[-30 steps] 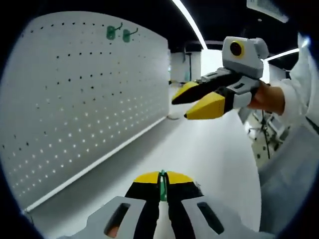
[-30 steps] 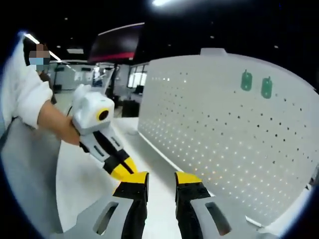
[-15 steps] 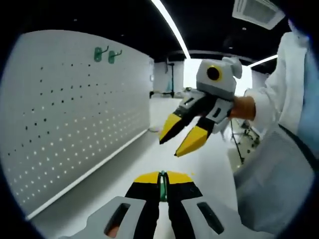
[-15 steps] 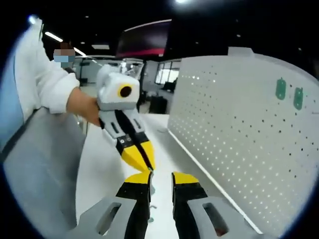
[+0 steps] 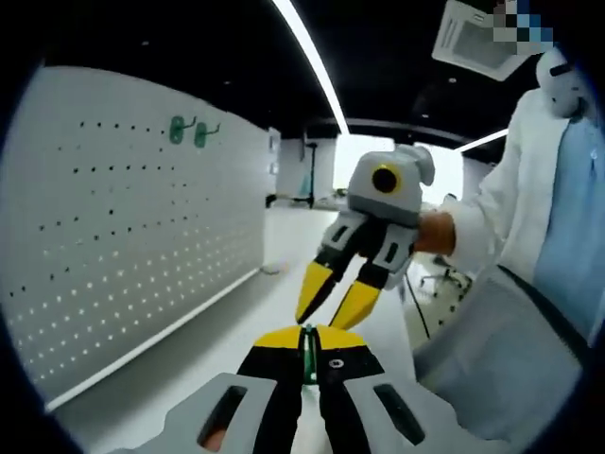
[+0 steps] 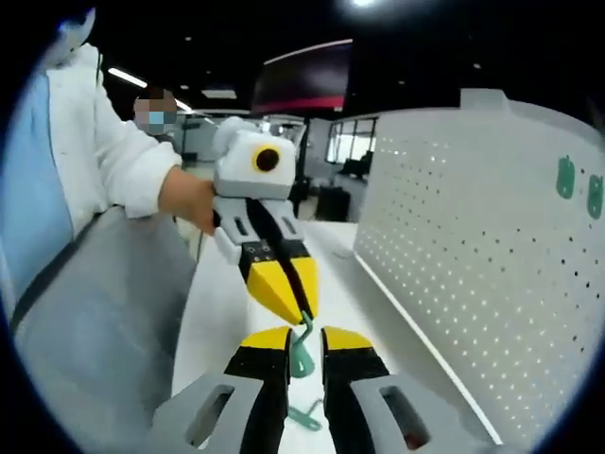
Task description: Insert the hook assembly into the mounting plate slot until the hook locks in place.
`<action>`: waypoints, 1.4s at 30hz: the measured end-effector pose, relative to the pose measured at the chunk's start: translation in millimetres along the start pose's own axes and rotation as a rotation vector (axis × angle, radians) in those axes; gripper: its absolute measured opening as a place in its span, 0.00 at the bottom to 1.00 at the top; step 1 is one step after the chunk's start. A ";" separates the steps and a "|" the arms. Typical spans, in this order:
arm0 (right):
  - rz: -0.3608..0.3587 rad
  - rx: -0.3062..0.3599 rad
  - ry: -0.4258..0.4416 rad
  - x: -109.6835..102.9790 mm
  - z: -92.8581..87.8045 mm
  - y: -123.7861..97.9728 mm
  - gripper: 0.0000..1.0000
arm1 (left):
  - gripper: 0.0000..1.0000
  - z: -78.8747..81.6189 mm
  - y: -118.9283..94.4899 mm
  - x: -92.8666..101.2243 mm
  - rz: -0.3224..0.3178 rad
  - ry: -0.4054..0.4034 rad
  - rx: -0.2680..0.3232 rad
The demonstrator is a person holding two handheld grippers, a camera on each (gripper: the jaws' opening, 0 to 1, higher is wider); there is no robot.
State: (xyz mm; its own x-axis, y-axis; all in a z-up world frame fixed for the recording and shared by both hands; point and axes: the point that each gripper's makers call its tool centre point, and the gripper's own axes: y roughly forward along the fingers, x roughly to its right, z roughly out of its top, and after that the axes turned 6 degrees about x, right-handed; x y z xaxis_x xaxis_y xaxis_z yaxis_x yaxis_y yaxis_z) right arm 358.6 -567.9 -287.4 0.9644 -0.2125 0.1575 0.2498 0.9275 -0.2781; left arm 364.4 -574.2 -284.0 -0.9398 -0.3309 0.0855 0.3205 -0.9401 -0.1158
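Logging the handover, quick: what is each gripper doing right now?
Left gripper: shut on the green hook.
Right gripper: open, jaws on either side of the hook, not clamped.

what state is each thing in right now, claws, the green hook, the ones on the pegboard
left claw: shut on the green hook
green hook: pinched at its top, hanging below the left claw's tips, not yet in the board
right claw: open, tips just above the left claw's tips, holding nothing
two mounted green hooks: already hanging side by side high on the pegboard
pegboard: upright on the white table
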 end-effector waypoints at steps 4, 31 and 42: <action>0.023 -0.018 -0.007 -3.7 -1.8 1.1 0.08 | 0.04 0.5 -0.4 4.3 -0.021 0.004 -0.001; 0.076 -0.033 -0.014 -14.7 -5.2 2.8 0.01 | 0.14 -5.7 -7.5 14.5 -0.050 0.062 -0.037; 0.067 0.014 0.017 -14.1 6.9 5.4 0.01 | 0.30 -23.4 -9.3 12.6 -0.015 0.099 -0.091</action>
State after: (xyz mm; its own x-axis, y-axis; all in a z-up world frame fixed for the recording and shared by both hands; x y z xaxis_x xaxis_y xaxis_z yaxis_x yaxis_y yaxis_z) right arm 345.7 -557.8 -284.6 0.9802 -0.1552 0.1233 0.1840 0.9438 -0.2746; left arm 346.9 -567.7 -305.1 -0.9530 -0.3027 -0.0097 0.2982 -0.9323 -0.2047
